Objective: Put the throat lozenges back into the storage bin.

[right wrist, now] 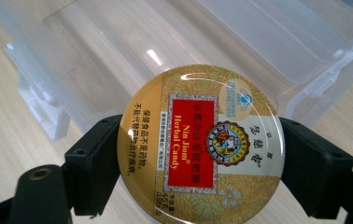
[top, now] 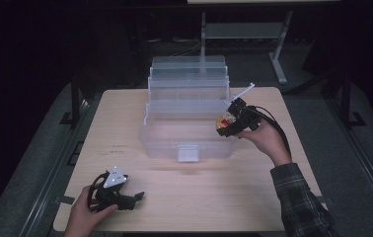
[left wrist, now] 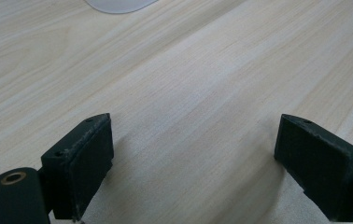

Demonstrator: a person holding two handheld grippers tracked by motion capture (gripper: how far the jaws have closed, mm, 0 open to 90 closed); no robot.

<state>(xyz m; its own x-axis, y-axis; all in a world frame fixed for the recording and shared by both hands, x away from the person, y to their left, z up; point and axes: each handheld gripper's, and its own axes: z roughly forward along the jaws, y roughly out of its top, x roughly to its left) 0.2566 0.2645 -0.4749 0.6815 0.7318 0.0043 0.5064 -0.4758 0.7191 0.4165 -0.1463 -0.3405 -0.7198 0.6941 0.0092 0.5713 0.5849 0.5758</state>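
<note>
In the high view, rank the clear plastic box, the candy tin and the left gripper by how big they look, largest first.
1. Clear plastic box, by far the largest.
2. Left gripper, though it sits nearer the camera, which flatters it.
3. Candy tin, a small patch partly hidden in the right gripper.

The high view is looking down over the tabletop (top: 194,197); both claw cameras are sitting close, sharing its wood beside the clear box (top: 189,133).

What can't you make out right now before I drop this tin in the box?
- Candy tin: lower edge cut off by the right gripper view's bottom; tiny and blurred in the high view.
- Clear box: contents unreadable in the high view, walls see-through and glaring.
- Right gripper: pads hidden behind the tin's rim.
</note>
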